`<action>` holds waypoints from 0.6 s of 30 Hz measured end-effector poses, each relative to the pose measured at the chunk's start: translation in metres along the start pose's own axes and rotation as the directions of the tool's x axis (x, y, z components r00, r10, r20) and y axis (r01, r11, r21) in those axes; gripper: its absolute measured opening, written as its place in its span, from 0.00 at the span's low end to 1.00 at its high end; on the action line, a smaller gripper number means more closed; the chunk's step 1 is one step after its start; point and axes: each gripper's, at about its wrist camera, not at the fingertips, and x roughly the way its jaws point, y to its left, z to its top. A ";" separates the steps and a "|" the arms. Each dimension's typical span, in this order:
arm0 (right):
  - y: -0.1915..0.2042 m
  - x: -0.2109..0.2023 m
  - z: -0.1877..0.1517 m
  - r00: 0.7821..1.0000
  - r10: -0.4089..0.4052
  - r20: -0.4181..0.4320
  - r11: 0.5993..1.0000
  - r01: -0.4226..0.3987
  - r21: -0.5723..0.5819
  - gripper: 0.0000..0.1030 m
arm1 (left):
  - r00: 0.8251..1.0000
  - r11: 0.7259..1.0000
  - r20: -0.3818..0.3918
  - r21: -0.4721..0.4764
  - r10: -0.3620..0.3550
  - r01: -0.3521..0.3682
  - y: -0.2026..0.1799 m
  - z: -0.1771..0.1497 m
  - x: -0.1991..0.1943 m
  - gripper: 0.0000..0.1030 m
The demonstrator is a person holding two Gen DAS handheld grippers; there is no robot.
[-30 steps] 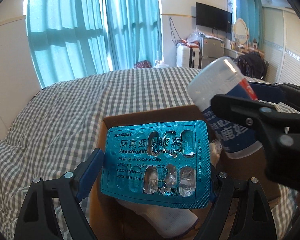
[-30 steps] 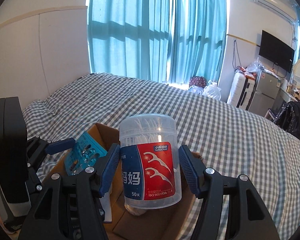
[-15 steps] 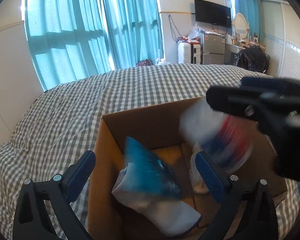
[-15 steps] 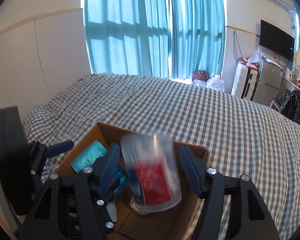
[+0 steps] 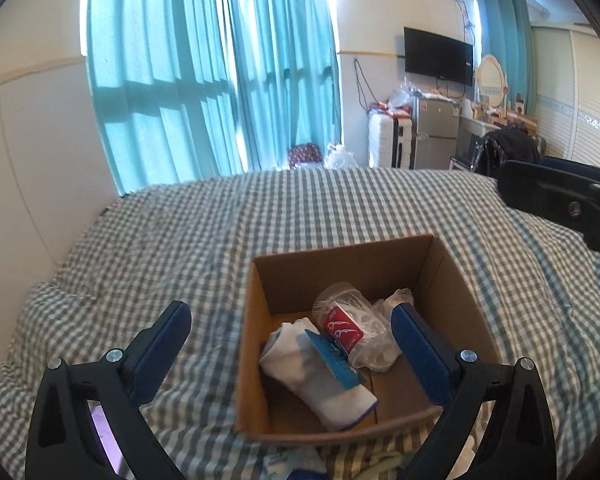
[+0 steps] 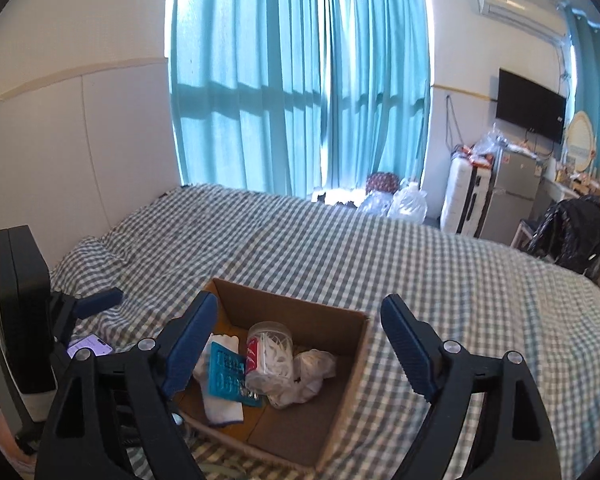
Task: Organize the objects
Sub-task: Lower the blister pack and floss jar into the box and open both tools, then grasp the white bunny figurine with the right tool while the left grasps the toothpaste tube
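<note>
1. Left wrist view: gingham-checked bed point(image 5: 260, 216) filling the middle, teal curtains point(image 5: 204, 72) behind, wall-mounted TV point(image 5: 438, 56) to the right.
2. Open cardboard box point(image 5: 256, 340) resting on the bedding, just ahead of the left gripper point(image 5: 296, 340).
3. Left gripper jaws spread wide, blue pads either side of the box's near half, gripping nothing.
4. Inside the box: floss-pick jar point(image 5: 348, 326) lying on its side, long axis running from far-left to near-right, red label up.
5. Teal blister pack point(image 5: 334, 358) tilted on edge, leaning between the jar and a folded white sock point(image 5: 312, 376); long axis running near-right.
6. Crumpled white wrap point(image 5: 398, 298) at the far side of the jar.
7. Right wrist view: same bed point(image 6: 420, 264) and curtains point(image 6: 300, 80); lit phone point(image 6: 90, 344) lying on the bedding at left.
8. Right gripper point(image 6: 300, 344) jaws wide apart above the box point(image 6: 356, 364), empty.
9. Jar point(image 6: 268, 352) lying with its clear end pointing away; blister pack point(image 6: 228, 372) flat-faced beside it on the sock point(image 6: 220, 400); wrap point(image 6: 312, 368) touching the jar's right.
10. Left gripper point(image 6: 88, 304) visible at the left edge; opening not readable from this side.
</note>
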 end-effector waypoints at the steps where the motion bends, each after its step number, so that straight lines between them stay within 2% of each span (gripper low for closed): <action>1: 0.000 -0.009 0.000 1.000 -0.002 0.007 1.000 0.002 -0.003 0.84 | 1.000 1.000 0.005 0.000 0.005 -0.005 0.001 0.001 -0.006 1.00; 10: 0.005 -0.084 -0.013 0.999 -0.026 0.041 0.998 0.028 -0.057 0.85 | 0.997 0.997 0.046 -0.050 0.059 -0.057 0.009 -0.007 -0.072 1.00; 18: 0.006 -0.099 -0.049 1.000 -0.025 -0.002 0.996 0.025 -0.086 0.85 | 0.993 0.990 0.031 -0.085 0.112 -0.109 0.005 -0.033 -0.093 1.00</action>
